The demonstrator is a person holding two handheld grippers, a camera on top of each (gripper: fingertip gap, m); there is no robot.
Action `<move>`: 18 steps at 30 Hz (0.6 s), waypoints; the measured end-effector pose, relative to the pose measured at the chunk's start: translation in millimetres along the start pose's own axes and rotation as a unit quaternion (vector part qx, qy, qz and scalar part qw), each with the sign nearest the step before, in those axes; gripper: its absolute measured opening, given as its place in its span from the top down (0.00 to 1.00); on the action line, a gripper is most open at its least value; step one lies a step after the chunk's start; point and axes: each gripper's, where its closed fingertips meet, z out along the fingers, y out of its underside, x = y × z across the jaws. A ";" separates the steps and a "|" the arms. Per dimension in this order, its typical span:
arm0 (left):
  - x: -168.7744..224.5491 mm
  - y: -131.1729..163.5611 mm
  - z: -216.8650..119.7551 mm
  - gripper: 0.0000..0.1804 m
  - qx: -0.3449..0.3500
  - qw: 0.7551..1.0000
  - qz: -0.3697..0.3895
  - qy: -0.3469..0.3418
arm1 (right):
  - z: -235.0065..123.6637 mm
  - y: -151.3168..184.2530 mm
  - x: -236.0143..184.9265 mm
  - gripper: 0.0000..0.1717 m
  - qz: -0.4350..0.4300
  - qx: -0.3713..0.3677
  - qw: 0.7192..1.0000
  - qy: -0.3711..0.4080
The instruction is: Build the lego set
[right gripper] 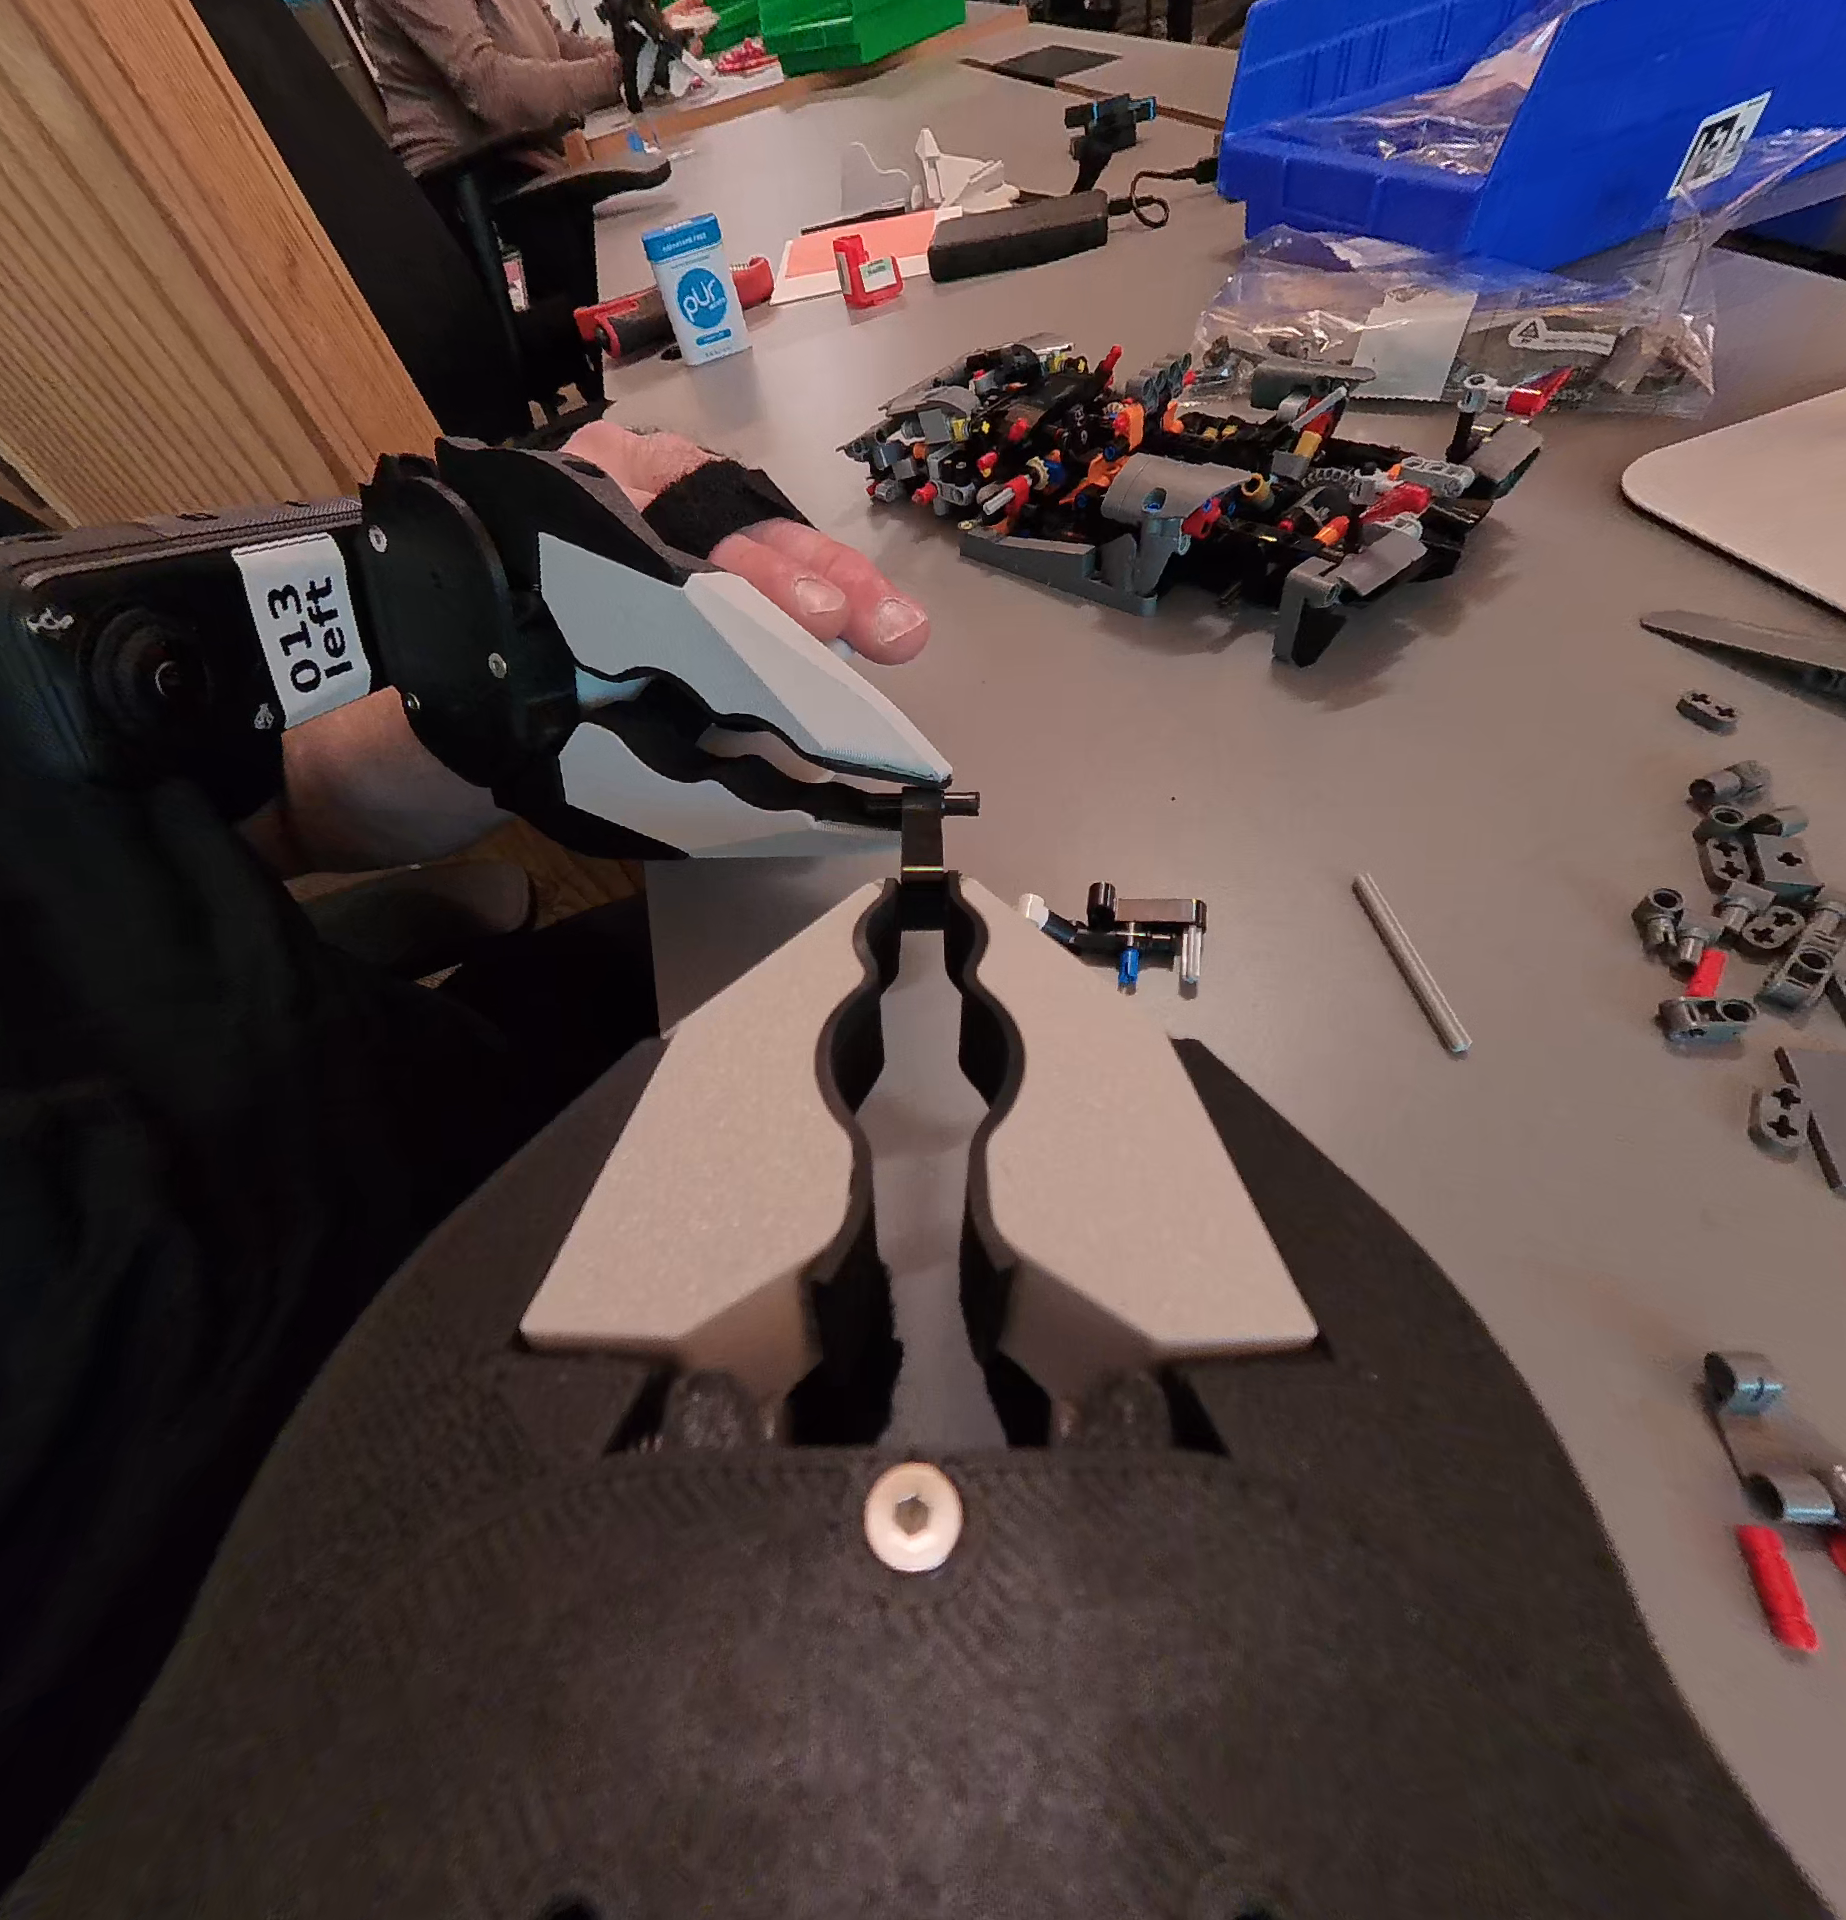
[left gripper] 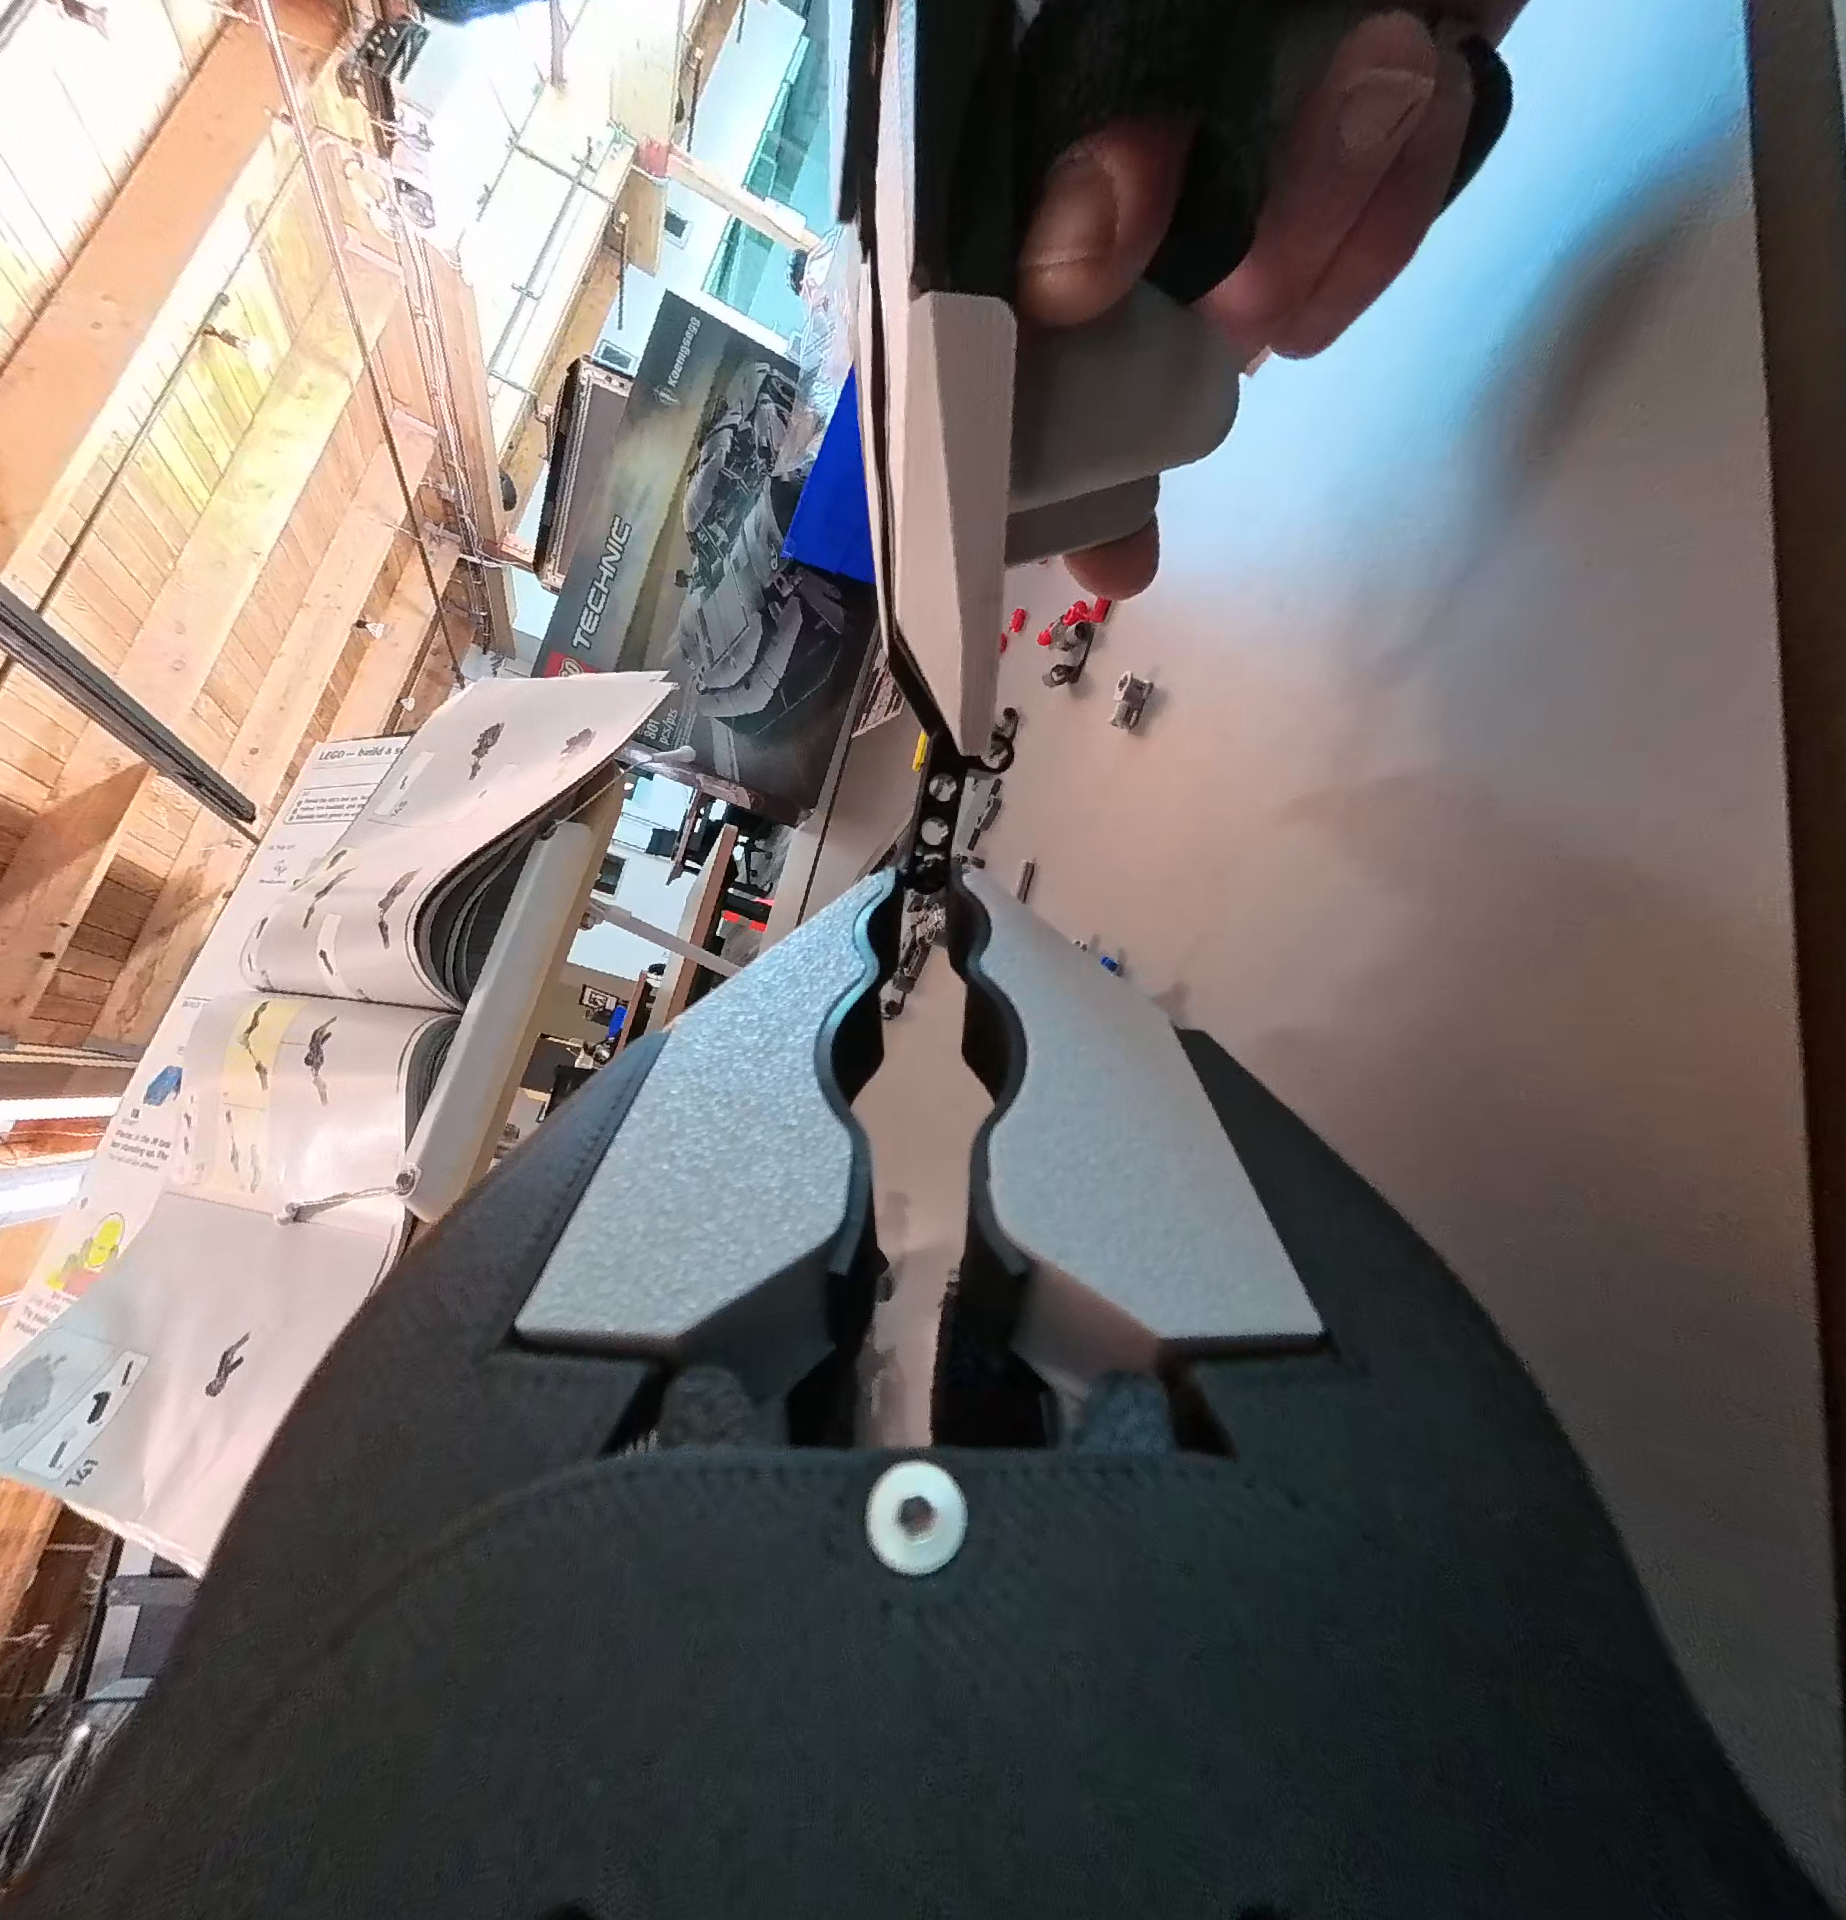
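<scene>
the right gripper (right gripper: 921, 902), pebbled grey fingers, pinches a flat black plastic beam with round holes (right gripper: 921, 847) at its near end. the left gripper (right gripper: 898, 805), smooth pale fingers, is clamped on a thin black pin (right gripper: 950, 802) through the beam's far end, above the matte grey table (right gripper: 1262, 727). only the left wrist view shows the beam's holes (left gripper: 934, 831); only the right shows the multicoloured brick car chassis (right gripper: 1179, 478) beyond.

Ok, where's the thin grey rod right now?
In the right wrist view, the thin grey rod lies on the grey table, right of the right gripper.
</scene>
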 end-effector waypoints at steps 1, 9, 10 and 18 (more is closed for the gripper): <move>-0.3 -0.3 0.2 0.97 0.000 1.000 0.001 -0.001 | -0.4 -0.1 0.1 0.97 0.001 0.001 1.000 -0.001; -2.4 -1.4 5.1 0.96 -0.005 1.000 0.001 -0.007 | -3.7 -1.4 3.8 0.98 -0.006 0.008 1.000 0.004; -2.1 -0.9 6.2 0.94 -0.008 1.000 0.000 -0.006 | -4.2 -1.7 4.4 0.97 -0.006 0.009 1.000 0.004; -3.4 -1.3 8.6 0.87 -0.010 1.000 -0.022 -0.003 | -10.6 -3.7 10.8 0.98 -0.015 0.017 1.000 0.009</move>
